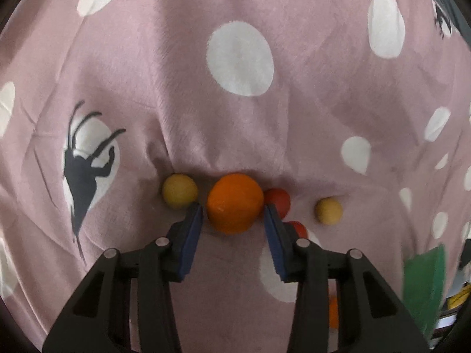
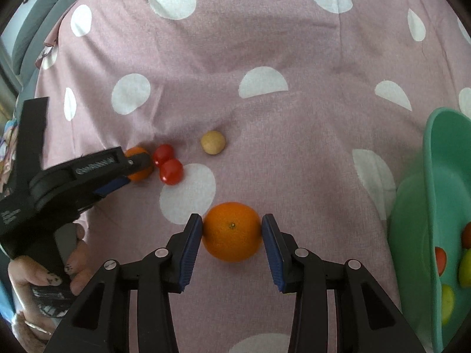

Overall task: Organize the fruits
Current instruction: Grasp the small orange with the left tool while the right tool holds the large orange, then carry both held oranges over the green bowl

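Observation:
Fruit lies on a pink cloth with white dots. My left gripper point(image 1: 232, 209) has its blue pads pressed on both sides of one orange point(image 1: 234, 203). The right wrist view shows that left gripper point(image 2: 138, 164) reaching in from the left, over the same orange point(image 2: 140, 174). My right gripper point(image 2: 232, 226) is shut on a second, nearer orange point(image 2: 232, 231), which rests on the cloth. Two red tomatoes point(image 2: 164, 153) point(image 2: 171, 171) touch each other just right of the left gripper. A beige ball point(image 2: 213, 142) lies beyond them.
A green bowl point(image 2: 435, 206) stands at the right edge with several fruits inside. A yellowish ball point(image 1: 180, 190) lies left of the left gripper's orange, against a fold in the cloth. A person's hand point(image 2: 44, 270) holds the left gripper's handle.

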Demonstrator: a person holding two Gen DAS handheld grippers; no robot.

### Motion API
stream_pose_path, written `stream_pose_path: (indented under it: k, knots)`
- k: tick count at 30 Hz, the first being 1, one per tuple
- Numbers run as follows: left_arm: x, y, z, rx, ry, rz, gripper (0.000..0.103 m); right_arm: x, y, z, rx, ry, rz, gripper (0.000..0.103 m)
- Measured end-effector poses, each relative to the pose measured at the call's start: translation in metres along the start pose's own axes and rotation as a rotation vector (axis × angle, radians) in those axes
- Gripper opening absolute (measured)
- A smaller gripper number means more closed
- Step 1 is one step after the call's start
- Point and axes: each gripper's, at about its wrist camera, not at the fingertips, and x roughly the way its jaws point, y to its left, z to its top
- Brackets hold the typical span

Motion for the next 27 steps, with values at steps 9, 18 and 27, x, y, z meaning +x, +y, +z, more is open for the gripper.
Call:
stream_pose_path:
  k: [9,18,27]
  knots:
    - [0.003,-0.003,-0.002,-0.007,-0.008,0.01,0.037,0.007,-0.004,0.001,0.02,0.042,0.041,0.044]
    - [-0.054,0.004,-0.012,0.006,-0.058,0.03,0.037,0.005,-0.003,0.004,-0.01,0.033,0.027,0.045]
    - [-0.097,-0.008,-0.035,0.077,-0.113,0.021,0.037,-0.012,-0.016,0.007,0.032,-0.008,0.011,0.045]
